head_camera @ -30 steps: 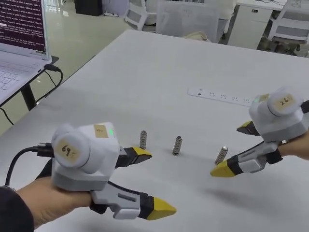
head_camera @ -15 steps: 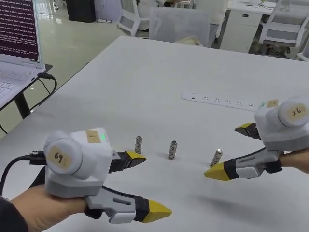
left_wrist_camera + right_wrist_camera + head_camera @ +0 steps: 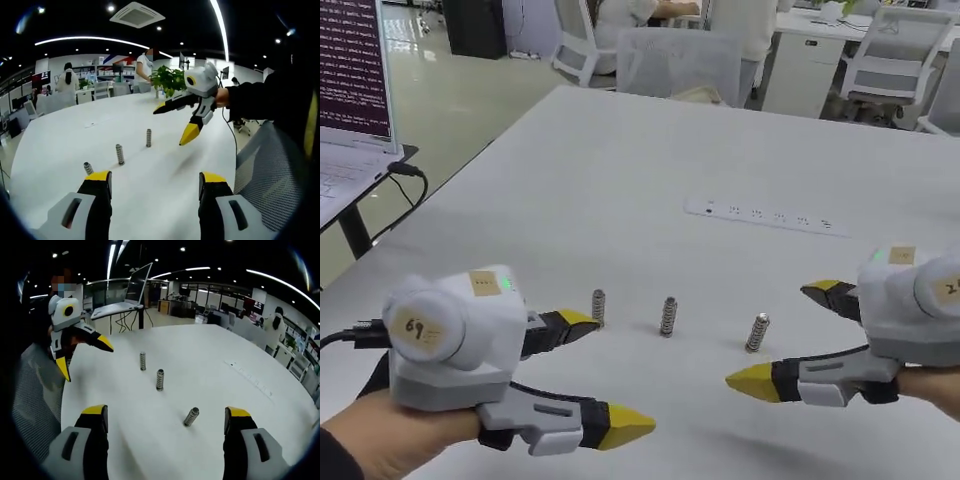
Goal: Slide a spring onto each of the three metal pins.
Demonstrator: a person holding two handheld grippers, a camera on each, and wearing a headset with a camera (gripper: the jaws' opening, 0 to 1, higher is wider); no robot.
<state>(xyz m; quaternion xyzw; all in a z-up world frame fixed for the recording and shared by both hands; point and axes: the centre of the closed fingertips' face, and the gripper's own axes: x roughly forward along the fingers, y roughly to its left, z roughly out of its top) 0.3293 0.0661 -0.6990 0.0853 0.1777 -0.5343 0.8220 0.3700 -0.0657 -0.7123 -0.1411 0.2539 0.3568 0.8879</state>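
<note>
1. Head view.
   - The left tool (image 3: 615, 375) is low at the near left and the right tool (image 3: 772, 335) at the near right. Each has its jaws spread wide and holds nothing.
   - Three springs stand in a row on the white worktop (image 3: 650, 170) between the tools: the left spring (image 3: 598, 306), the middle spring (image 3: 668, 316) and the right spring (image 3: 758, 332), which leans slightly.
   - The pins inside them cannot be made out.
   - A power strip (image 3: 765, 216) lies well beyond the row, with bare worktop around it.
   - A laptop (image 3: 350, 80) stands on a side stand past the left edge.
2. Left gripper view.
   - This tool's own yellow-tipped jaws (image 3: 155, 176) rise well apart.
   - The left spring (image 3: 88, 168) is just beside the left jaw tip. The other two springs recede toward the right tool (image 3: 172, 126), which hangs above the worktop with its jaws parted.
   - A potted plant (image 3: 170, 80) shows behind it.
3. Right gripper view.
   - This tool's own jaws (image 3: 166, 411) are spread, with the leaning right spring (image 3: 191, 416) between them, touching neither.
   - The left tool (image 3: 86, 362) hangs open near the worktop's edge.
   - Wide bare surface stretches out to the right.
</note>
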